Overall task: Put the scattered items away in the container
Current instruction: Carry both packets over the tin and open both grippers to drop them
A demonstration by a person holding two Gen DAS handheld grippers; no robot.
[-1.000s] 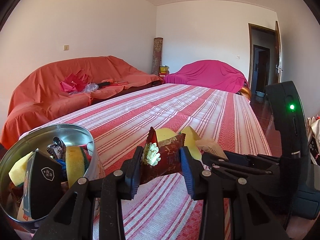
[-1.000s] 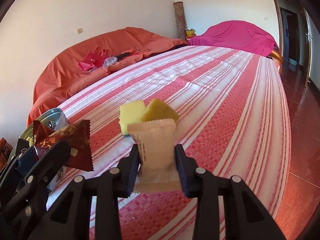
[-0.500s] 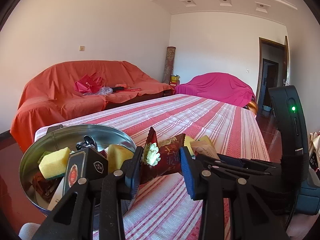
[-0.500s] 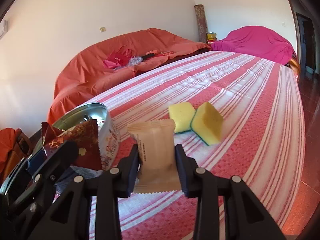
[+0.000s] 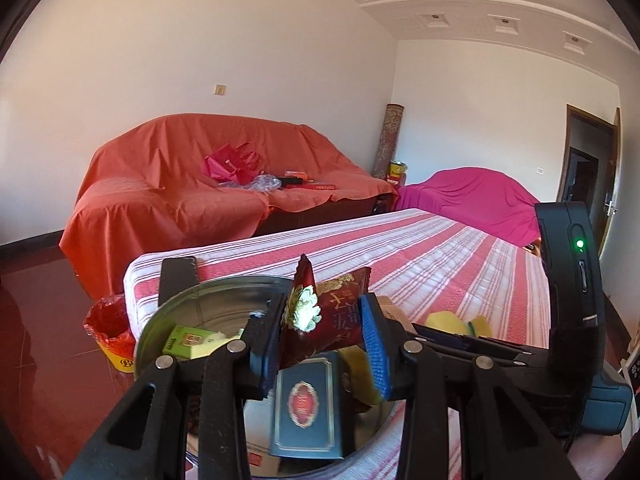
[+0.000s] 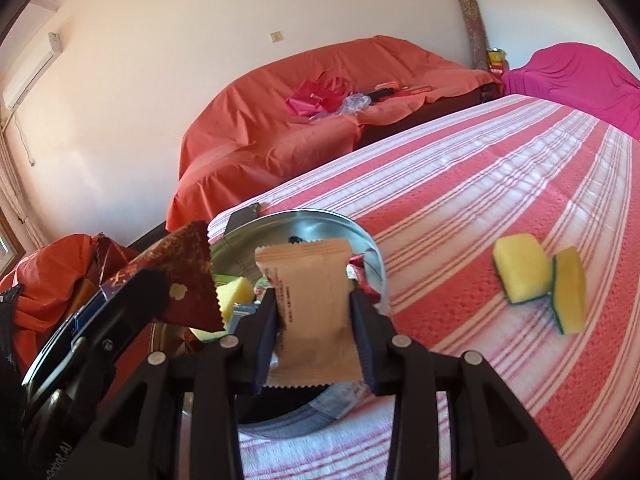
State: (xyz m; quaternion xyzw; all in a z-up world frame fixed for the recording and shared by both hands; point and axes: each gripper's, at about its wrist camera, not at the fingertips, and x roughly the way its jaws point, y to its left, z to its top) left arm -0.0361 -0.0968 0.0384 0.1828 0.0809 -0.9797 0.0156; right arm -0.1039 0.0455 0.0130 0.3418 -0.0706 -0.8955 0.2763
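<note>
Right wrist: two sponges [image 6: 538, 282] (yellow) beside tin [image 6: 372, 256]

The left gripper [image 5: 326, 336] pinches a dark red snack packet [image 5: 328, 312] between its blue pads, held above a round metal tin [image 5: 176, 304] on the red-and-white striped tablecloth [image 5: 440, 256]. Inside the tin lie a dark blue booklet [image 5: 308, 404], a green box [image 5: 184, 340] and yellow sponge pieces [image 5: 362, 376] (partly hidden by the fingers). The right gripper [image 5: 452, 330] lies just beside, its jaws hidden.
</note>
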